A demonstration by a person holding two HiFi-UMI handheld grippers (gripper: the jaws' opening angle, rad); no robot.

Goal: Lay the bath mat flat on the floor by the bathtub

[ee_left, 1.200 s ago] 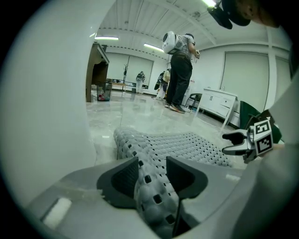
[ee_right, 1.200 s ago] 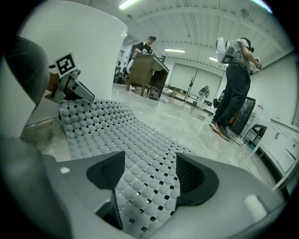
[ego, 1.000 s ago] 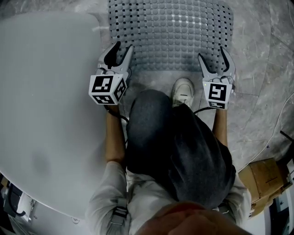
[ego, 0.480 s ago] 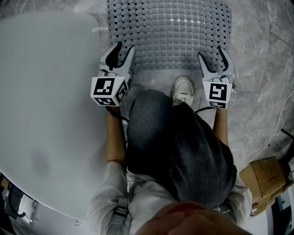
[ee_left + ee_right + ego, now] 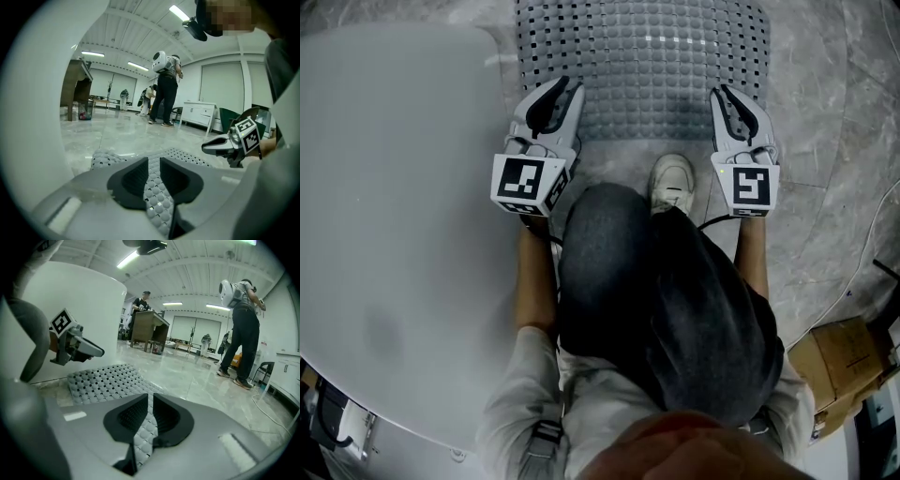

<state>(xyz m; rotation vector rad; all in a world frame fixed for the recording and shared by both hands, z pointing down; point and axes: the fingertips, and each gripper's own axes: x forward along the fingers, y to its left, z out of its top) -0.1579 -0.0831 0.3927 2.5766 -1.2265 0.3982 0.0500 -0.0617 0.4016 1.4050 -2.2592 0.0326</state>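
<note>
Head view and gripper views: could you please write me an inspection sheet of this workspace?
Surface: glossy grey marble floor.
Job's things: bath mat lies beside the bathtub, its near edge lifted into the tongs.
Clutter: cardboard box at lower right.
Grippers: left tongs and right tongs have just been closing; each pinches the mat's near edge.
Cables: white cable across the floor at right.
Surroundings: standing people, a desk, a white cabinet.

Floor (image 5: pixel 825 112): glossy grey marble tile, mirroring the ceiling strip lights (image 5: pixel 179 12). Walls (image 5: pixel 220 93) white, panelled. 1 low white cabinet (image 5: pixel 199 114) against the far wall. 1 brown wooden desk (image 5: pixel 147 331) further off. 1 cardboard box (image 5: pixel 839 361) on the floor.
</note>
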